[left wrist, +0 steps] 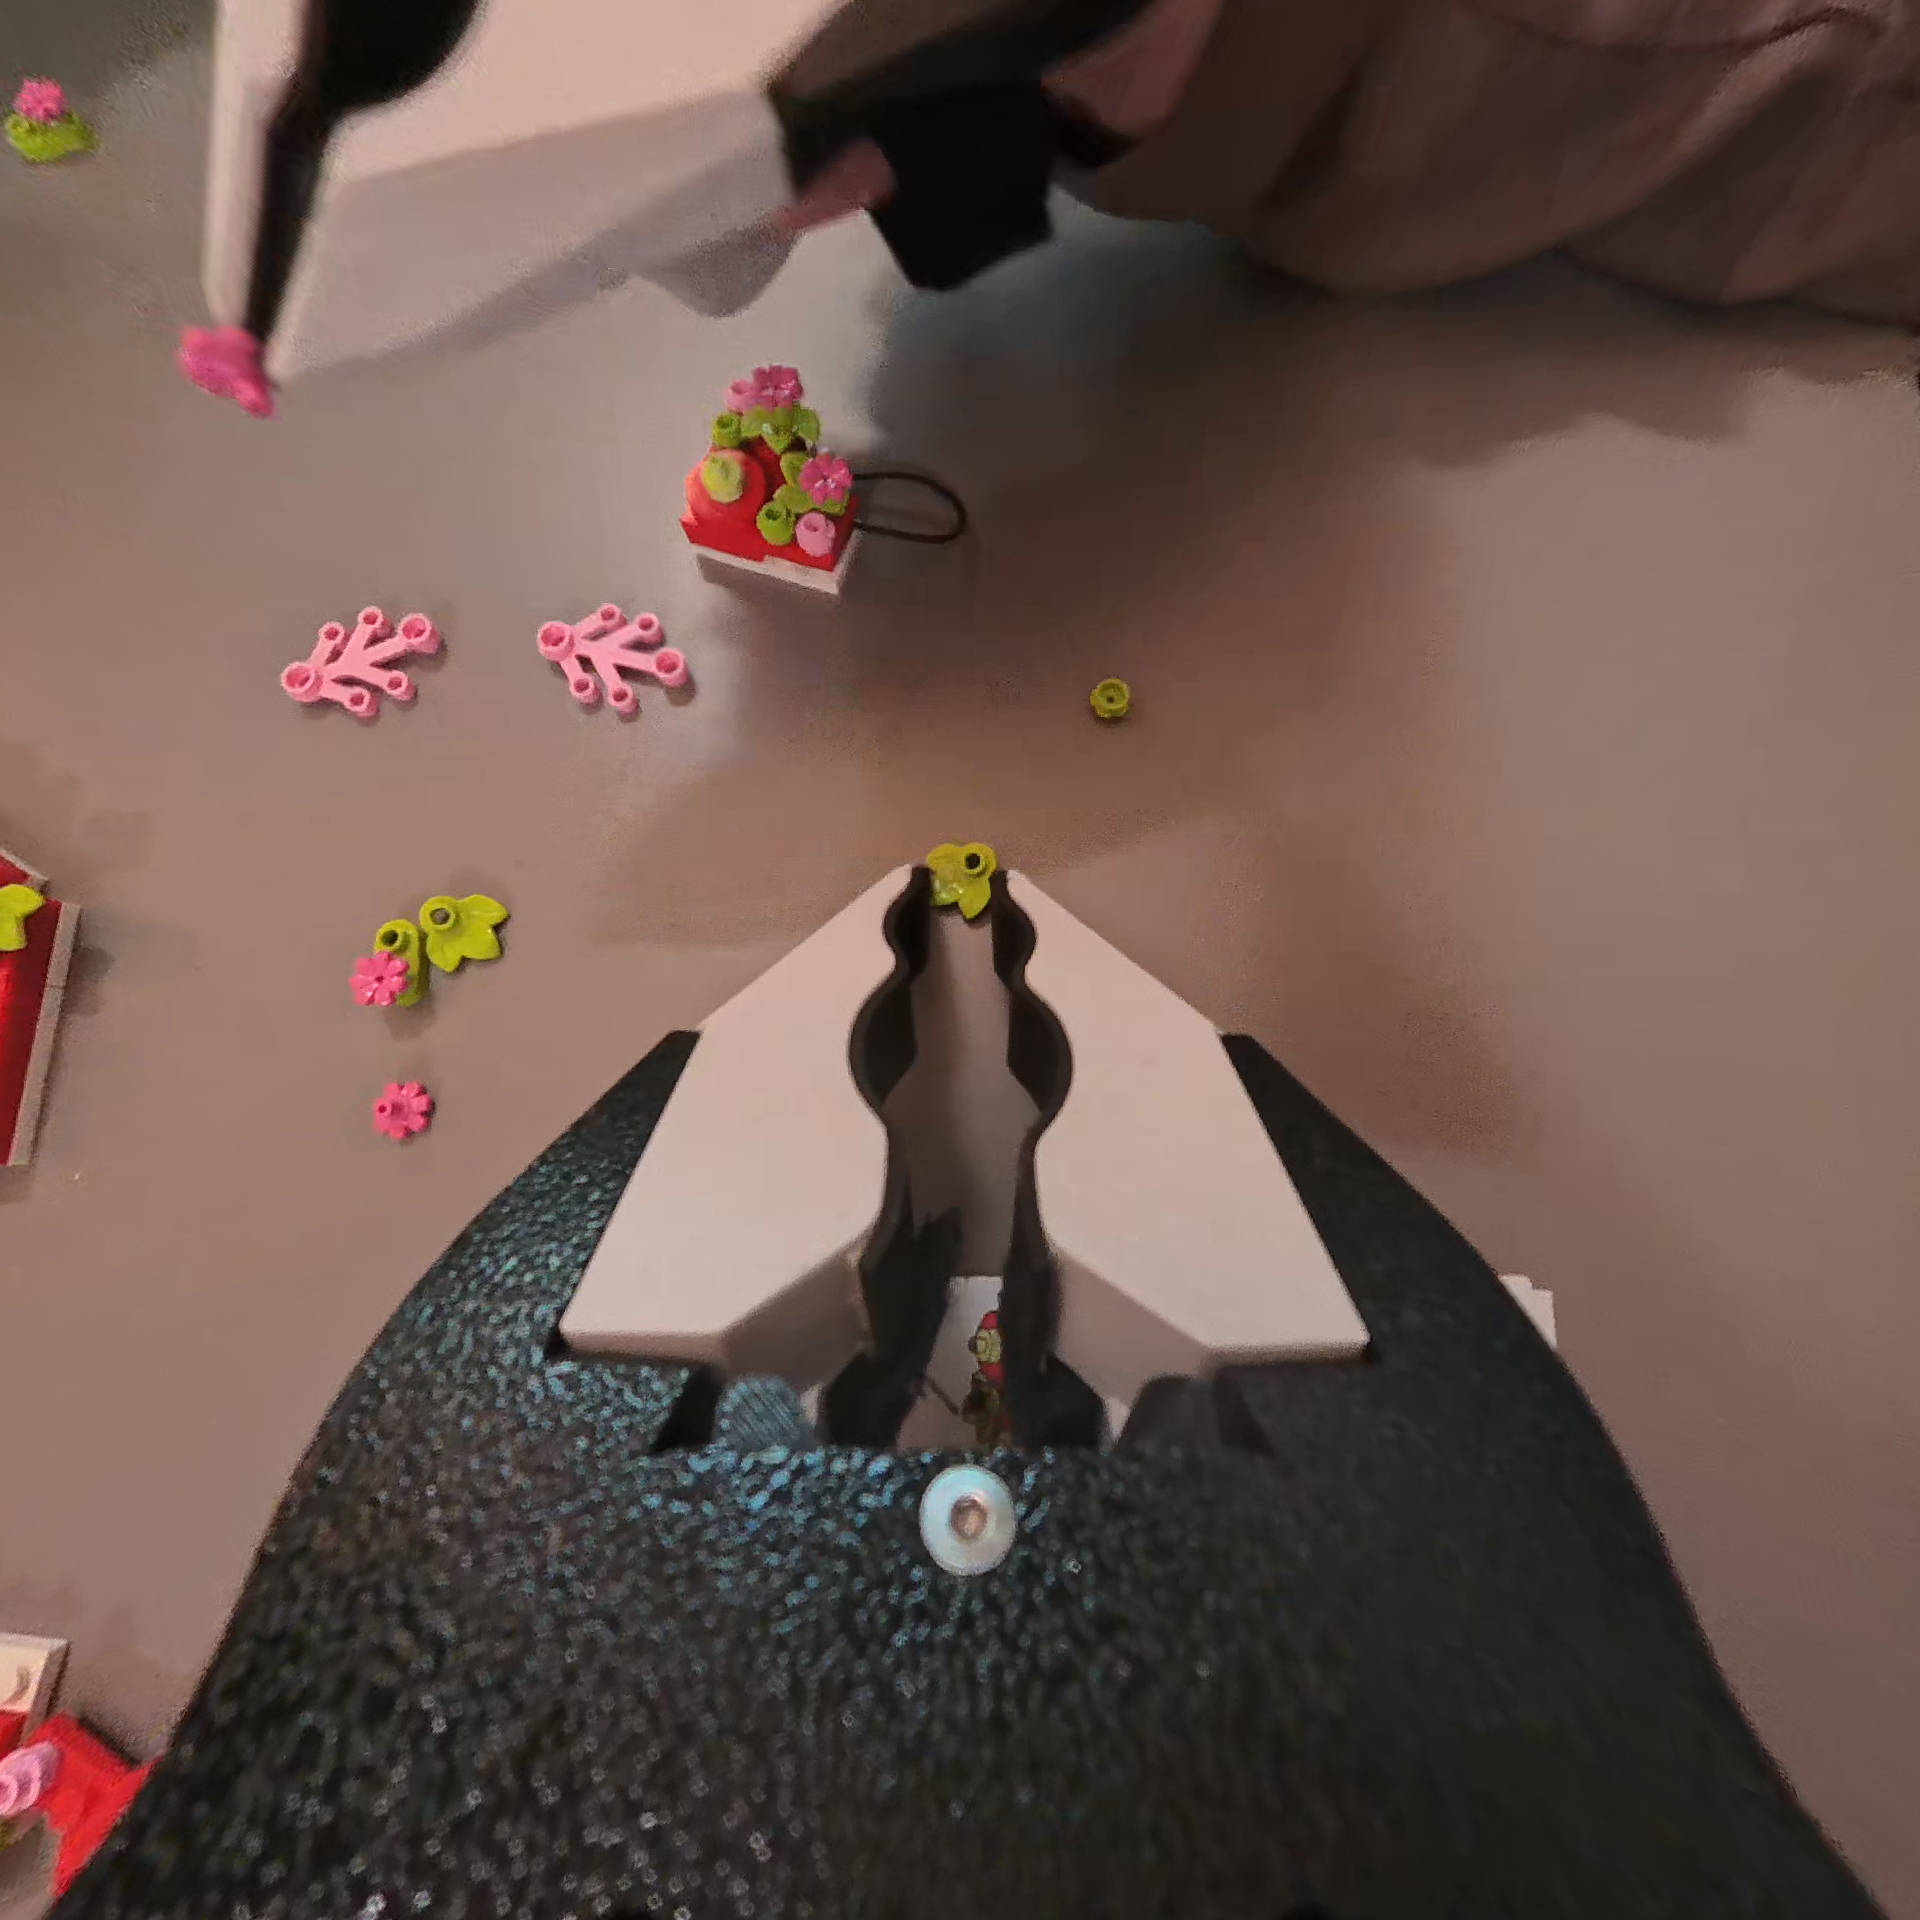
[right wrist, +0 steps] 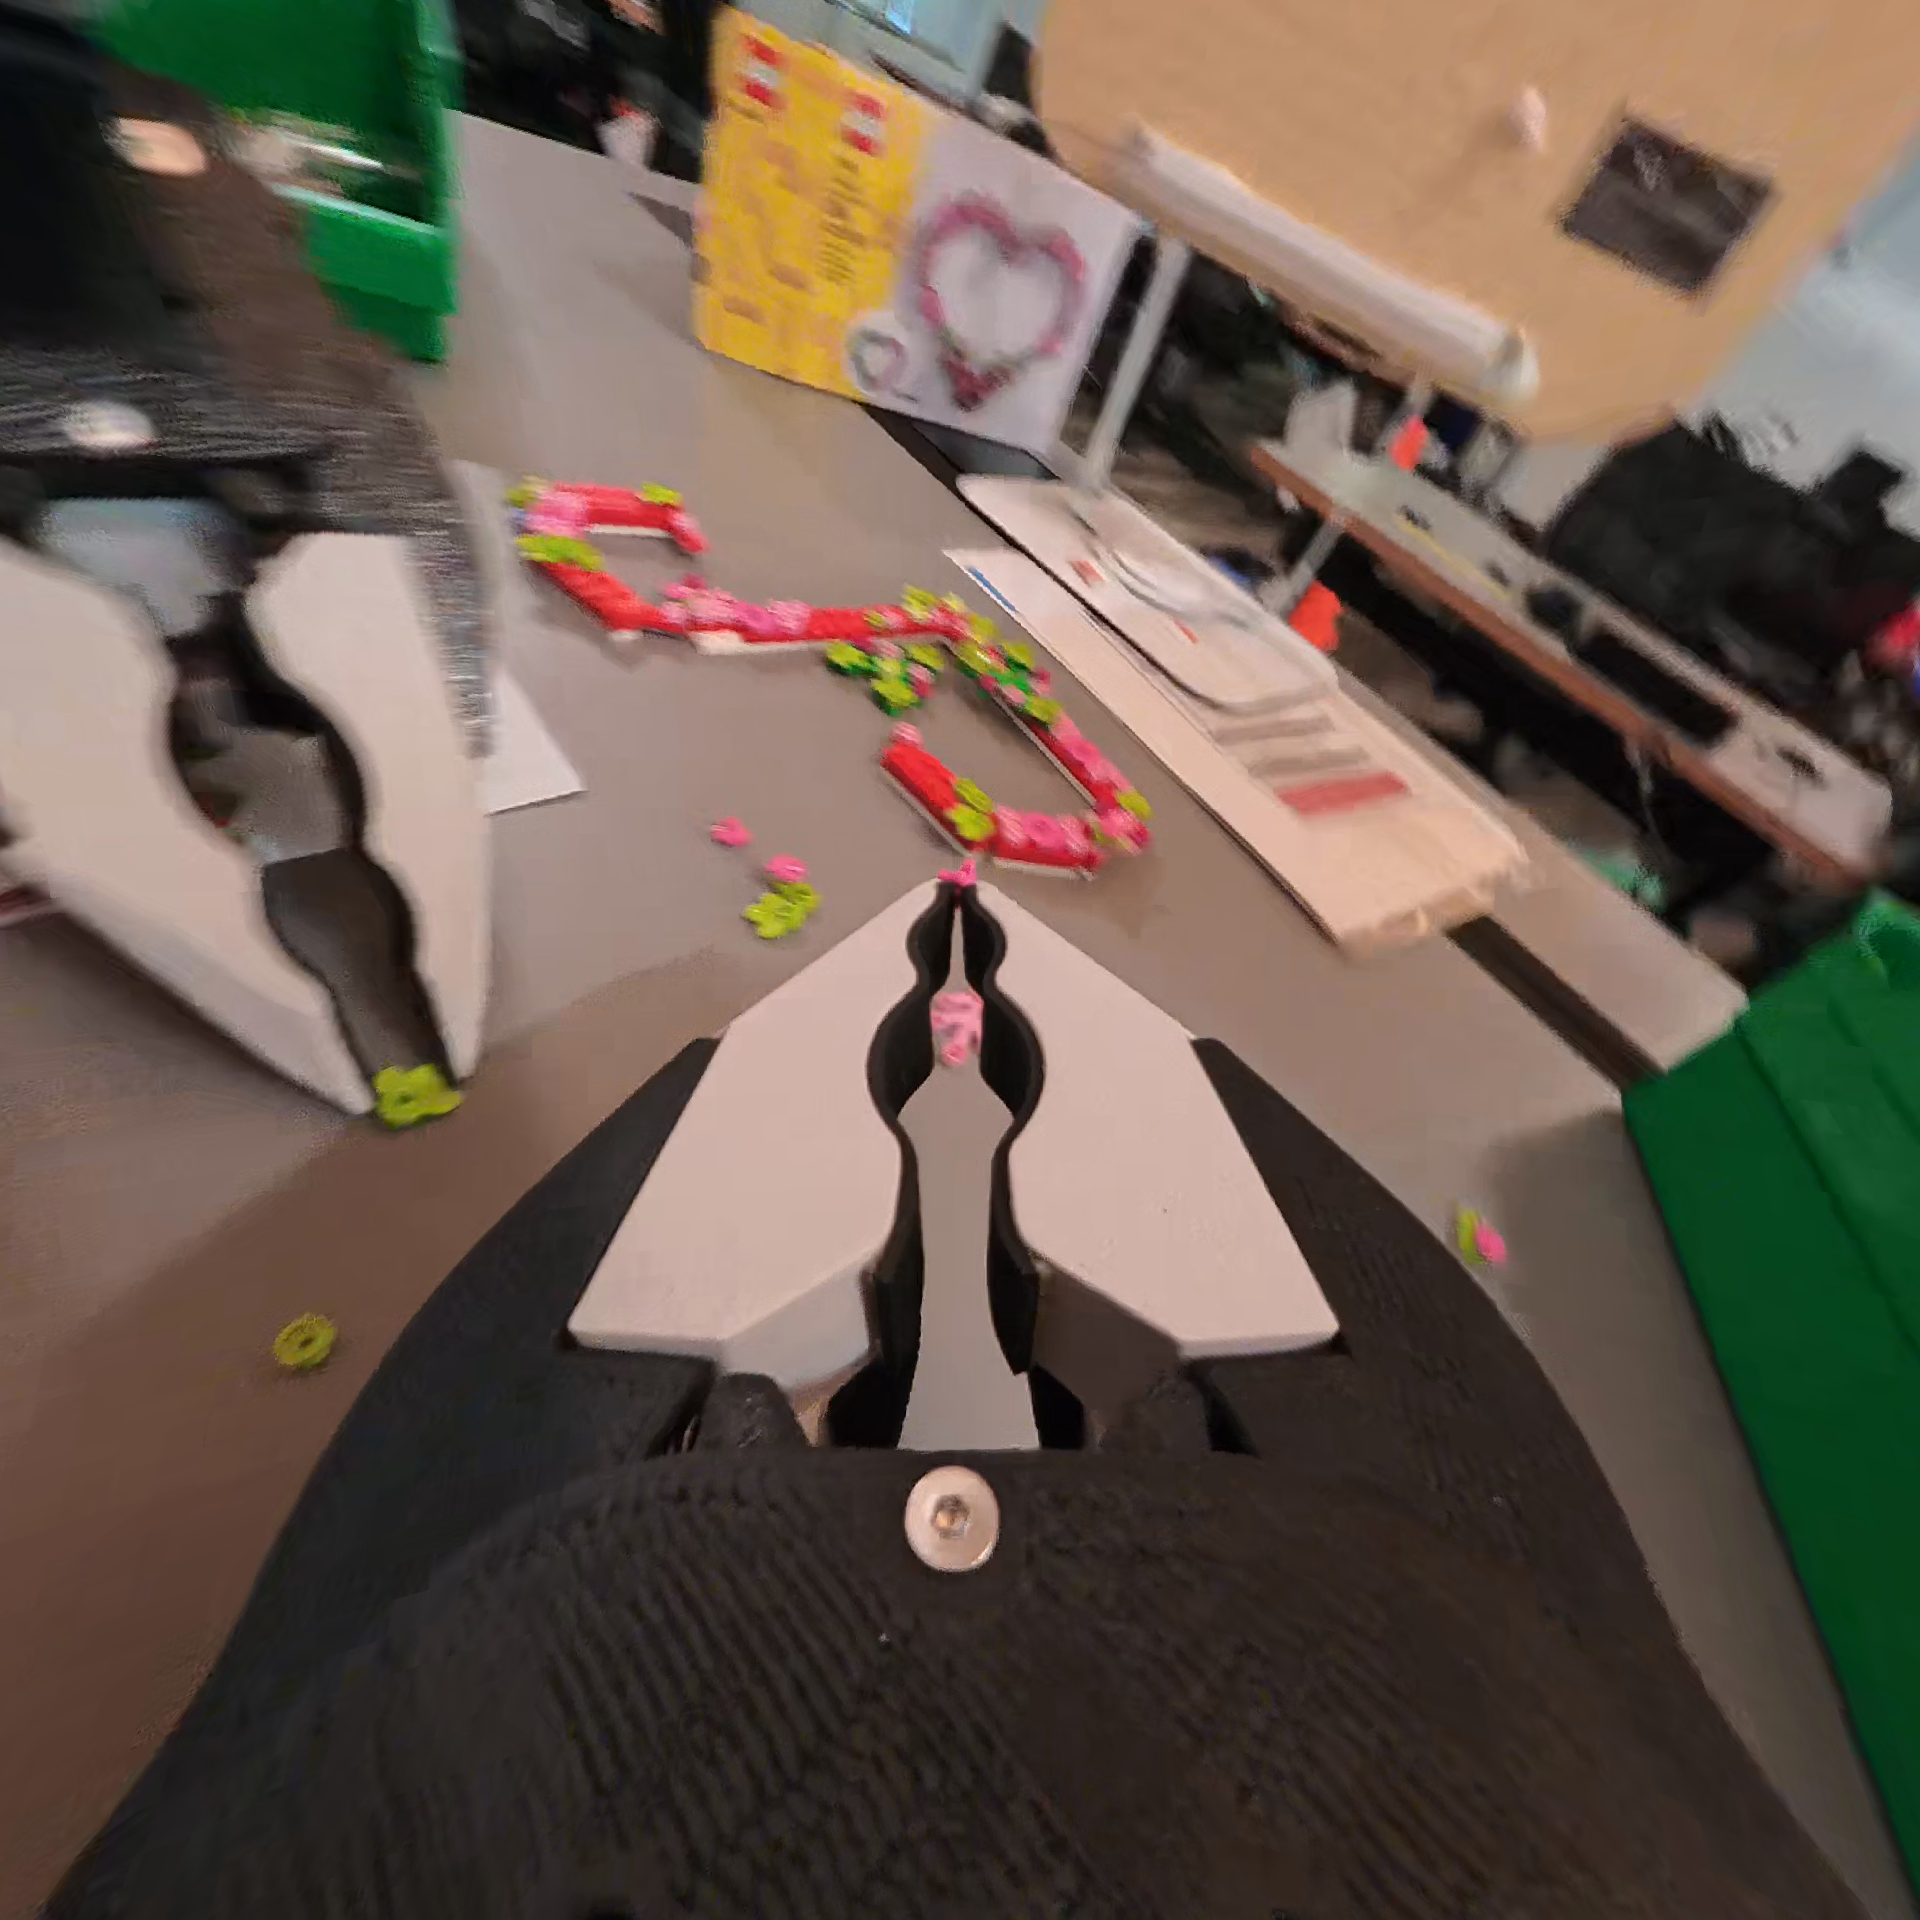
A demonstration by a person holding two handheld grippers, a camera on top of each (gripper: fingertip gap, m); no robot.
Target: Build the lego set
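My left gripper [left wrist: 961, 878] is shut on a lime green leaf piece [left wrist: 962, 879] at its fingertips, just above the grey table. My right gripper [right wrist: 958, 883] is shut on a small pink flower piece [right wrist: 958, 875]. In the left wrist view the right gripper [left wrist: 244, 353] shows at the upper left, blurred, with the pink piece [left wrist: 223, 369] at its tip. In the right wrist view the left gripper [right wrist: 410, 1081] shows at the left with the green leaf [right wrist: 414, 1093]. A small red block topped with flowers and leaves [left wrist: 774, 483] stands on the table. The red heart-shaped build [right wrist: 831, 634] lies farther off.
Two pink branch pieces [left wrist: 358, 657] [left wrist: 613, 655], a lime stud [left wrist: 1110, 698], leaf and flower bits [left wrist: 431, 940] [left wrist: 402, 1110] lie loose on the table. A yellow set box [right wrist: 883, 239], paper sheets [right wrist: 1226, 675] and green bins [right wrist: 1787, 1247] stand around the table.
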